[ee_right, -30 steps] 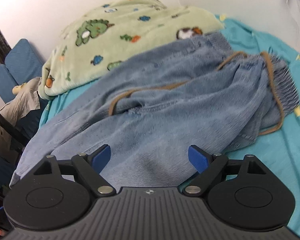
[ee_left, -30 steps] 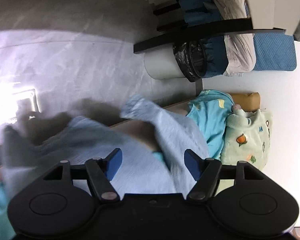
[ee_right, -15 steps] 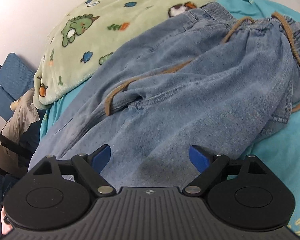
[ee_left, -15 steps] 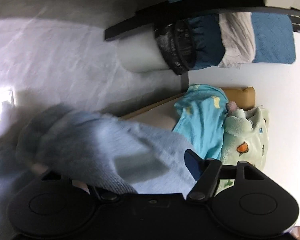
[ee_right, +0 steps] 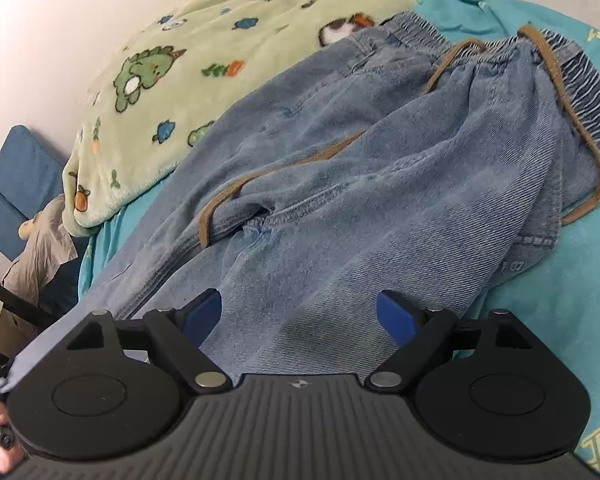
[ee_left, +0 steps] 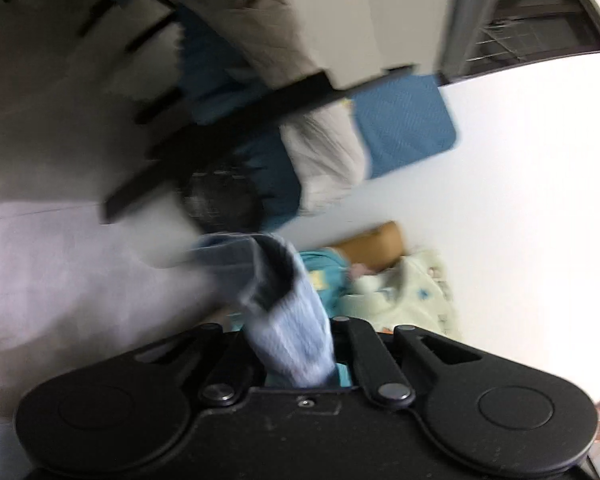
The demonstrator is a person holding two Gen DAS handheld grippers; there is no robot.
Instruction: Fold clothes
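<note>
Jeans point(ee_right: 340, 200) spread on bed; left gripper point(ee_left: 296, 344) clenched on leg cuff point(ee_left: 288, 320), right gripper point(ee_right: 300, 316) released. Carry cuff toward waistband point(ee_right: 580, 92) at 1 o'clock, keeping leg taut.

Jeans point(ee_right: 340, 184) lie on the bedsheet point(ee_right: 540, 308), blanket point(ee_right: 188, 80) behind them.

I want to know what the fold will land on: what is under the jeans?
The jeans lie on a teal sheet; their upper edge overlaps the green dinosaur blanket. Whatever is beneath their middle is covered.
</note>
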